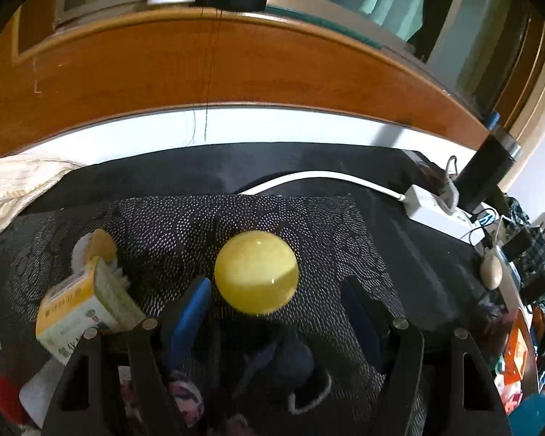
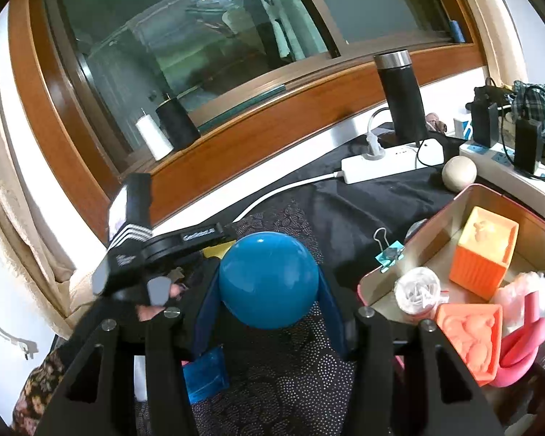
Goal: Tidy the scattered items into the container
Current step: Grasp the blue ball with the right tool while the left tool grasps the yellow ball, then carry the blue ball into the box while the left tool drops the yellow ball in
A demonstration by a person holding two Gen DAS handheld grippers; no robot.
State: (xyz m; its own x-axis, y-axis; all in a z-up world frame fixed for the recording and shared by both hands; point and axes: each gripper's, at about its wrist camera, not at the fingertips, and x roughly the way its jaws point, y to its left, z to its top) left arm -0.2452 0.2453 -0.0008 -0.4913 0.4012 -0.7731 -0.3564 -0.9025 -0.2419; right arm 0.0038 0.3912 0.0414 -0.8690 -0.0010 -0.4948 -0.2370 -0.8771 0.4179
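Note:
A yellow ball (image 1: 256,272) lies on the dotted black cloth (image 1: 272,218) between the fingers of my left gripper (image 1: 276,305). That gripper is open; the ball sits close to the left blue pad (image 1: 192,312) and well clear of the right one. My right gripper (image 2: 269,290) is shut on a blue ball (image 2: 269,279), with its pads pressed to both sides. The pink-rimmed container (image 2: 465,196) stands to the right of it. Inside are an orange cube (image 2: 483,254), an orange block (image 2: 468,338), a clear cup and pink items.
A yellow-and-white box (image 1: 80,309) and a small brush lie left of the yellow ball. A teal binder clip (image 2: 388,254) and a beige ball (image 2: 459,174) lie by the container. Power strips (image 2: 388,160), a black flask (image 2: 403,98) and a wooden window sill border the far side.

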